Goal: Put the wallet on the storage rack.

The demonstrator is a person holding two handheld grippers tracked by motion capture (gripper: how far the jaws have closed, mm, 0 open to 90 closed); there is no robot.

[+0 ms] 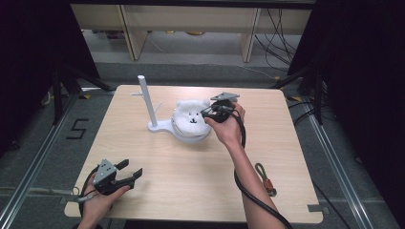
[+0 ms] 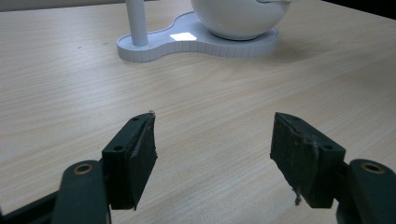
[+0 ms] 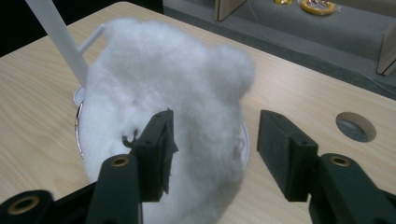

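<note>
A fluffy white bear-face hat sits over a white dome on a white stand with an upright pole, at the table's middle back. My right gripper is at the hat's right side, level with its ear. In the right gripper view the right gripper is open, with the hat's fluff just beyond and partly between the jaws, and neither pad presses on it. My left gripper rests near the front left corner, open and empty, facing the stand's base.
A short strap with a red-brown clip lies on the wooden table at the front right. A round hole sits in the tabletop beyond the hat. Black stands and cables flank the table; wooden shelving stands behind it.
</note>
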